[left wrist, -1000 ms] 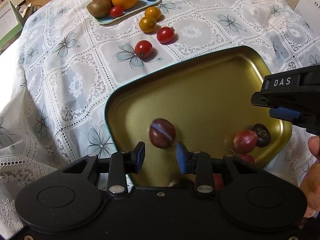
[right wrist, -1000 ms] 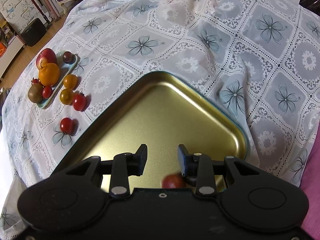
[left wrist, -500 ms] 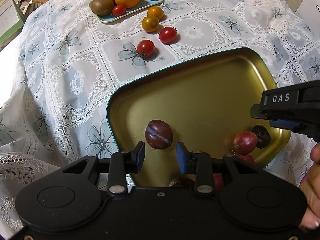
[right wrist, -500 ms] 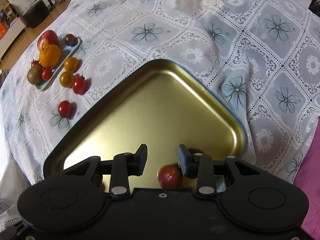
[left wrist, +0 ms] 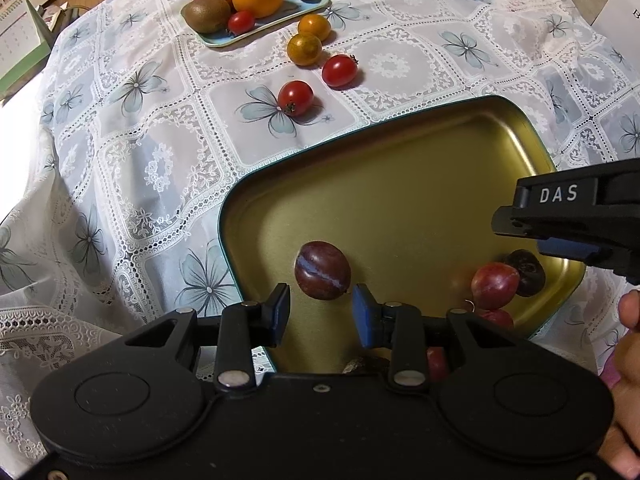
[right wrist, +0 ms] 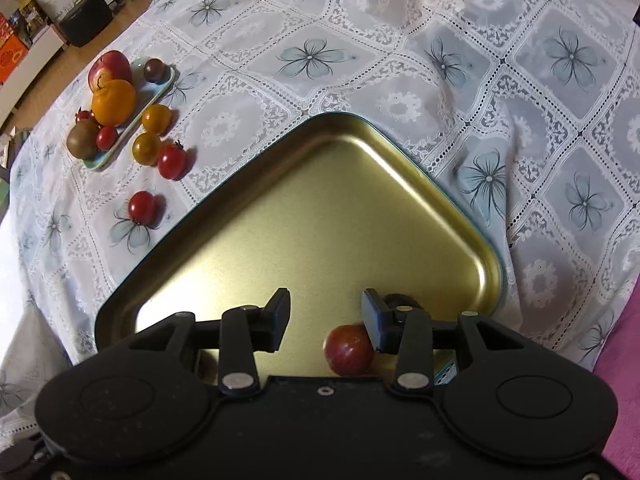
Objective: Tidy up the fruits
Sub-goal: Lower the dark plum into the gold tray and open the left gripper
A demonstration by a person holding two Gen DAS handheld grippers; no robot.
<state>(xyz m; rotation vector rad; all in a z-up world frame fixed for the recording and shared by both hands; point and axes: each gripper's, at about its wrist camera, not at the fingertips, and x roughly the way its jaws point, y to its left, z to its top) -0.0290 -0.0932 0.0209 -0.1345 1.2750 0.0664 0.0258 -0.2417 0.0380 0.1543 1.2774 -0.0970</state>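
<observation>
From the left wrist view, the left gripper (left wrist: 320, 312) hangs with its jaws apart and nothing between them, just above the near edge of the gold tray (left wrist: 400, 152). A dark plum (left wrist: 322, 270) lies on the tray floor just beyond the blue pads, free of both. Toward the tray's right corner sit a red plum (left wrist: 494, 285) and a darker fruit (left wrist: 528, 267), touching each other. The right gripper (left wrist: 568, 240) reaches in over them from the right edge. Out on the tablecloth (left wrist: 140, 160), between the tray and the small blue plate (left wrist: 224, 38), lie two red tomatoes (left wrist: 295, 97) and two orange ones (left wrist: 305, 49).

Over the tray's near corner in the right wrist view, the right gripper (right wrist: 324, 316) is also spread wide and empty; the red plum (right wrist: 349, 349) rests against its right pad, not pinched.

The step in hand appears to be dropping plums into the tray, and this one looks delivered. Next, a gripper probably has to lift clear and travel to the far plate, where a dark plum (right wrist: 154, 70) sits at its far end, without nudging the fruits already placed.
</observation>
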